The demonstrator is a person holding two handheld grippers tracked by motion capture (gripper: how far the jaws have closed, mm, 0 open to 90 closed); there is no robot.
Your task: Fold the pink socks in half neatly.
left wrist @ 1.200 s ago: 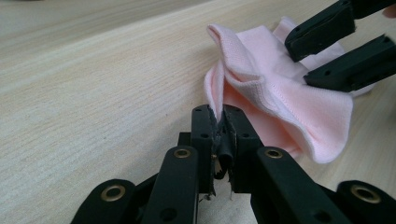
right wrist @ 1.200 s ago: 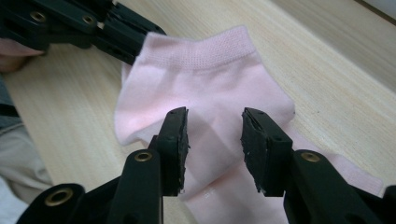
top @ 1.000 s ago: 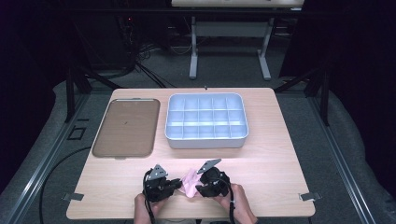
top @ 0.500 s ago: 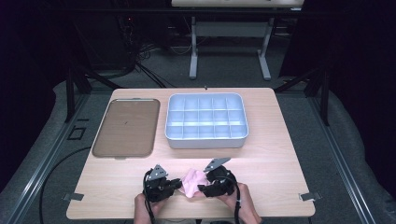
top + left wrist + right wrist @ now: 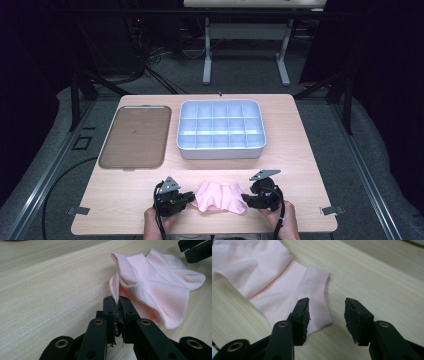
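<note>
Dark floor and table legs are surrounding a pale wooden worktop (image 5: 300, 150), which is carrying a brown tray (image 5: 135, 136) toward its far left and a grey divided box (image 5: 221, 129) at its far middle. Compared with a second ago, the pink sock (image 5: 220, 197) is lying spread wider along the near edge, where it was bunched up between the two claws, and the right claw (image 5: 246, 199) is sitting further toward the near right corner. Its jaws have just been closing again after widening, with nothing between them.

Both of the person's hands are being cut off by the bottom of the high view, and the sock's folds are too small there to sort out heel from toe. In the left gripper view, the right claw (image 5: 193, 250) is showing only as black tips at the top right corner.

The left claw (image 5: 191, 197) is staying put and is clamping its jaws tight on a thin fold at the sock's (image 5: 155, 287) left end, lifting that edge slightly off the wood. The right claw (image 5: 326, 312) is standing partly open and gripping nothing; the sock's (image 5: 287, 285) ribbed cuff end is lying flat just beyond and beside its left jaw, near the worktop's near edge.
</note>
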